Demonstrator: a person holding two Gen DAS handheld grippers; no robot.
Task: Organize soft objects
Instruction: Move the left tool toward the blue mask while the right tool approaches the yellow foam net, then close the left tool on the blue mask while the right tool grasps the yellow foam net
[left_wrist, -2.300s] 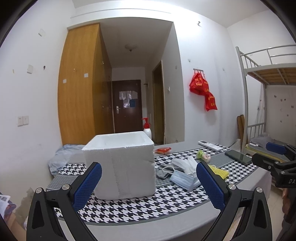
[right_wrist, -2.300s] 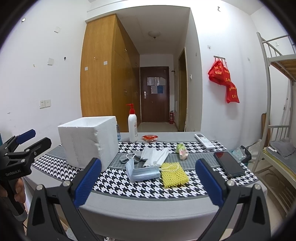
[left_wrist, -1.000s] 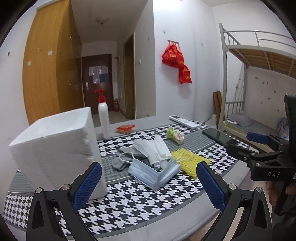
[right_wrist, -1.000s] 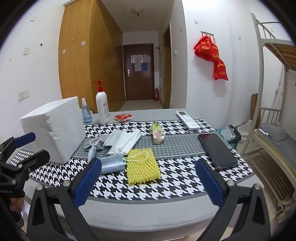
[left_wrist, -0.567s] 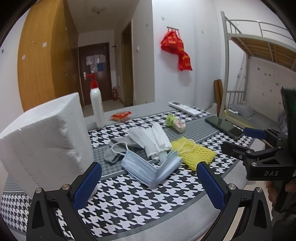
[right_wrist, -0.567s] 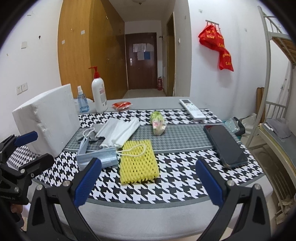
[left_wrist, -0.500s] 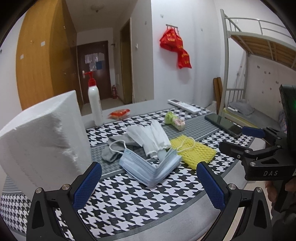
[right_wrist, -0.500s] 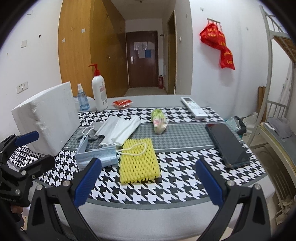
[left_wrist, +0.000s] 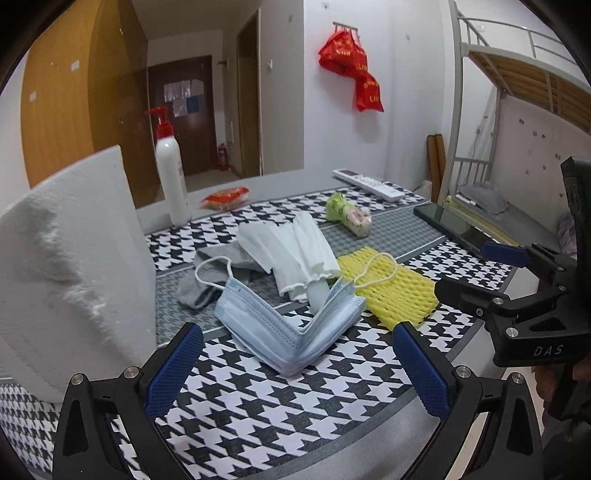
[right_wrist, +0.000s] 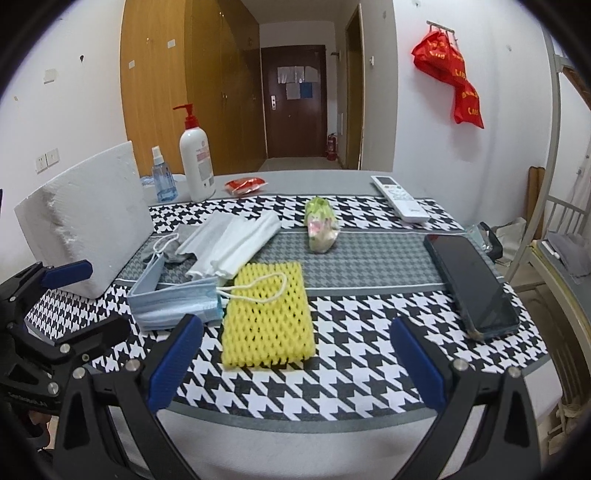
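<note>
A folded stack of blue face masks (left_wrist: 291, 325) (right_wrist: 173, 301) lies on the houndstooth table runner (left_wrist: 258, 398), just ahead of my open left gripper (left_wrist: 297, 373). Beside it lies a yellow foam net sleeve (left_wrist: 391, 288) (right_wrist: 267, 315), right in front of my open right gripper (right_wrist: 295, 363). White masks (left_wrist: 295, 254) (right_wrist: 229, 243) and a grey sock (left_wrist: 207, 280) (right_wrist: 175, 251) lie behind. A white foam box (left_wrist: 70, 266) (right_wrist: 85, 218) stands at the left. Nothing is between either gripper's fingers.
A small green-pink packet (right_wrist: 320, 225), a white remote (right_wrist: 399, 199), a black phone (right_wrist: 471, 284), a red-capped pump bottle (right_wrist: 195, 158), a blue spray bottle (right_wrist: 162, 181) and a red snack packet (right_wrist: 245, 183) share the table. A bunk bed (left_wrist: 517, 110) stands on the right.
Both grippers have moved closer to the table and lower: the left now faces the blue masks up close, the right faces the yellow sleeve. Nothing on the table has moved.
</note>
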